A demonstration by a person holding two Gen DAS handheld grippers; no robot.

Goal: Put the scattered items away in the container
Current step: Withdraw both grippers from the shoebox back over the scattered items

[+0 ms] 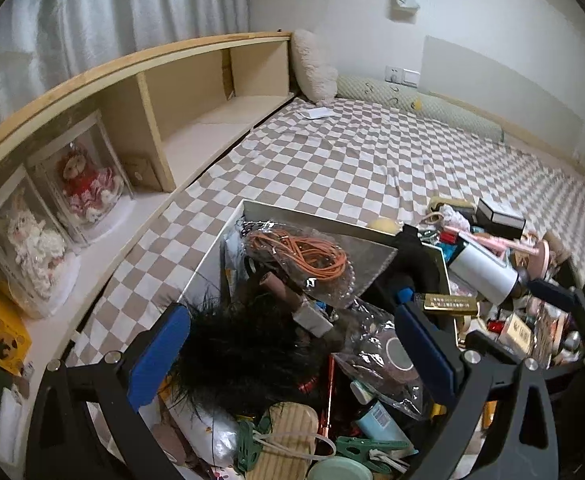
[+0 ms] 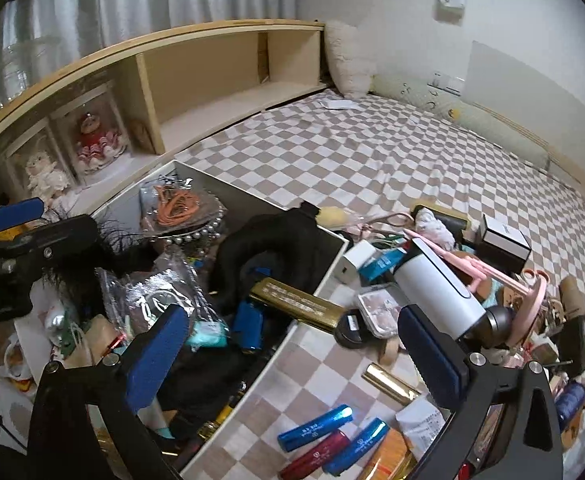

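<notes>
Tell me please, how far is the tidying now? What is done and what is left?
Roughly halfway. Done: the white box already holds the orange cord, a black cloth and a gold bar. In hand: nothing; the right claw and left claw are both open and empty. Left: the blue tubes, white bottle and pink stand lie on the checkered sheet.

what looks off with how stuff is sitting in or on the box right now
The gold bar-shaped box isn't fully inside: it lies tilted across the container's right wall, one end in the box, the other sticking out over the checkered bedspread. Several tubes, including a blue tube, are also outside.
</notes>
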